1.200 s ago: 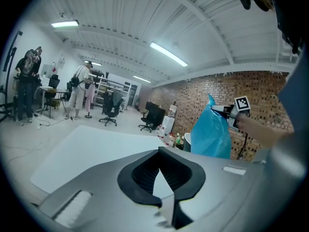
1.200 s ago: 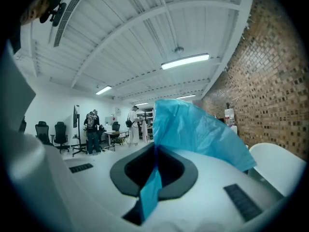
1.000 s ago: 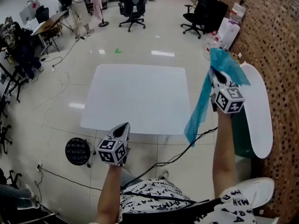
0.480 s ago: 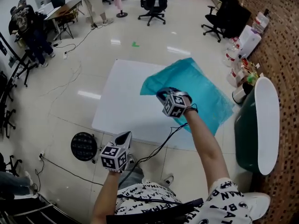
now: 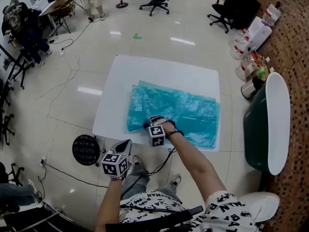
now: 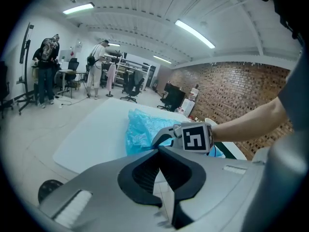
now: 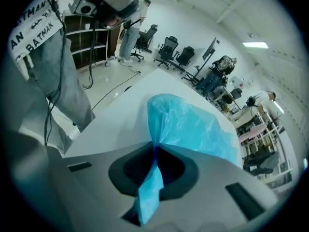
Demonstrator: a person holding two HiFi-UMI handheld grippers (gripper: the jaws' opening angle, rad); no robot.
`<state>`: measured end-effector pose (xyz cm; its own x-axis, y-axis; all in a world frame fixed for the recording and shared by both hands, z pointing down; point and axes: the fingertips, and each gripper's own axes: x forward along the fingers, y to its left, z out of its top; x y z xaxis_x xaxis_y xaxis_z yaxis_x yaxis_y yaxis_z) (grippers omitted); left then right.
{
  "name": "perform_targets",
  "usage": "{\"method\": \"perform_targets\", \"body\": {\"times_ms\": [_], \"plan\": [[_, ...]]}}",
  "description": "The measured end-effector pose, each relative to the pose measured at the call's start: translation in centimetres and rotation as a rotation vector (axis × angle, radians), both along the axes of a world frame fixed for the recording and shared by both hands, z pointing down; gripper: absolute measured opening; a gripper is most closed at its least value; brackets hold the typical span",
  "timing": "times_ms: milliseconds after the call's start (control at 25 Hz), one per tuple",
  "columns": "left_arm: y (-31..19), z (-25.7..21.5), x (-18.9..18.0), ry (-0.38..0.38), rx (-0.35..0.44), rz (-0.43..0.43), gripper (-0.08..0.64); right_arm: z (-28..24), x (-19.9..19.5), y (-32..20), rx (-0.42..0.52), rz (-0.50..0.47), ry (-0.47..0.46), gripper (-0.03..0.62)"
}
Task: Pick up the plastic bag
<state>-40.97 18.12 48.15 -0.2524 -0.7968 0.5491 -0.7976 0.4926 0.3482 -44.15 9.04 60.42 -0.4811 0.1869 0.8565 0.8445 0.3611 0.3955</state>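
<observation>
Crinkly translucent plastic bag

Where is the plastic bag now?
Head view: the plastic bag lies spread over the right part of the white table, its near-left corner between the jaws of the right gripper, which have just been opening.

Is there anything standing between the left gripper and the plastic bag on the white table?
Only the right gripper. It sits at the plastic bag's near edge, straight ahead of the left gripper. Its jaws have just been opening, with the bag's film pinched between them. Otherwise only white table lies between.
</observation>
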Motion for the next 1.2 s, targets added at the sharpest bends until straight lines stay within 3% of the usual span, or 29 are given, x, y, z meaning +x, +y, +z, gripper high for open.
{"method": "perform_targets", "body": {"times_ms": [80, 160, 320, 440, 520, 600, 680, 760, 840, 920, 1200], "plan": [[0.0, 0.9, -0.5, -0.001, -0.019, 0.009, 0.0, -0.2, -0.1, 0.6, -0.092, 0.089, 0.019, 0.05], [-0.3, 1.5, -1.0, -0.013, -0.022, 0.028, 0.0, -1.2, 0.2, 0.5, -0.244, 0.224, 0.041, 0.266], [-2.8, 2.4, -1.9, -0.047, -0.005, 0.098, 0.0, -6.1, 2.2, -3.6, -0.57, 0.536, -0.057, 0.299], [-5.2, 4.5, -2.2, -0.08, -0.047, 0.162, 0.0, -7.5, 7.3, -10.5, -0.736, 0.864, -0.161, 0.299], [-6.6, 6.5, -2.4, -0.096, -0.109, 0.207, 0.0, -6.0, 12.9, -16.4, -0.691, 1.122, -0.198, 0.298], [-7.0, 9.1, -2.7, -0.088, -0.198, 0.237, 0.0, -3.3, 19.5, -21.8, -0.558, 1.356, -0.186, 0.296], [-6.8, 11.6, -2.9, -0.062, -0.291, 0.254, 0.0, -1.2, 25.6, -25.2, -0.46, 1.541, -0.15, 0.296], [-6.4, 13.2, -3.2, -0.04, -0.359, 0.264, 0.0, 0.1, 29.4, -26.5, -0.44, 1.662, -0.111, 0.296], [-6.2, 13.7, -3.5, -0.025, -0.384, 0.258, 0.0, 0.6, 30.3, -26.7, -0.47, 1.723, -0.093, 0.296], [-5.6, 13.8, -4.0, -0.021, -0.402, 0.226, 0.0, 0.7, 29.3, -26.4, -0.503, 1.716, -0.099, 0.291], [-0.2, 13.9, -6.5, 0.02, -0.41, 0.066, 0.0, 0.6, 21.6, -23.7, -0.573, 1.503, -0.068, 0.291]]}}
